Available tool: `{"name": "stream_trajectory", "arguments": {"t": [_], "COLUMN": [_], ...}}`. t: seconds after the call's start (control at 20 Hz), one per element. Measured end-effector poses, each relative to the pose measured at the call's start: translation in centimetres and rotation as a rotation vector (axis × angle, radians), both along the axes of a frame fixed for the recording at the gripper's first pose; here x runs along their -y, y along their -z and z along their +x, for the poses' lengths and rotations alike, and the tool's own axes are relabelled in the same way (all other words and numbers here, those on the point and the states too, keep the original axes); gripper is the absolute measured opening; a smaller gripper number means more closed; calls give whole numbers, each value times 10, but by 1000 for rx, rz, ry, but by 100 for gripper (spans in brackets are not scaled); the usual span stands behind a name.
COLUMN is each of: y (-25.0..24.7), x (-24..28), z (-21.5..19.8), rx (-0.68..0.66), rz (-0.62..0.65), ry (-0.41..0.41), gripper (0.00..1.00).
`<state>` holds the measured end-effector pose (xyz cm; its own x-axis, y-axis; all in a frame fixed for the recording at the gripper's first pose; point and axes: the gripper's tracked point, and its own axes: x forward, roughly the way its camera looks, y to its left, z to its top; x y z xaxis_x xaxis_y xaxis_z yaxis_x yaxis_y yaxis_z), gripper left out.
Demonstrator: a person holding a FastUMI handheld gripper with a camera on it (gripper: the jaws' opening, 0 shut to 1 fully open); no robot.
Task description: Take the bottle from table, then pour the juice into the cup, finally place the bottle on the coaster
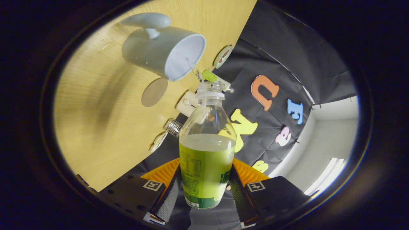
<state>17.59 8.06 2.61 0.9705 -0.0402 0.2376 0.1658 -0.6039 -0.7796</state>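
Note:
My gripper [204,183] is shut on a clear juice bottle [206,143] with a green label, both fingers pressing on its lower body. The whole view is rolled, so the wooden table [96,127] stands steeply on the left. The bottle's open mouth [211,85] points at the rim of a pale blue-grey cup [153,51] with a handle, just beyond it. A thin clear trickle [191,67] shows between the mouth and the cup's white inside. A round brown coaster [154,92] lies flat on the table beside the cup, nearer the fingers.
Along the table's far edge lie a white block-like item [187,103], a small clear capped bottle [172,127], a green-tipped tube [212,77] and a round disc [222,57]. Behind them hangs the black booth wall [271,48], with a white wall past it.

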Motion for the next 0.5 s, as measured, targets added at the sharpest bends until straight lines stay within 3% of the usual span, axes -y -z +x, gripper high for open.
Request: {"name": "stream_trajectory", "arguments": {"t": [0.5], "y": [-19], "x": [-8], "z": [-2], "rx": [39], "rz": [-84], "ry": [-16], "gripper": [81]}}
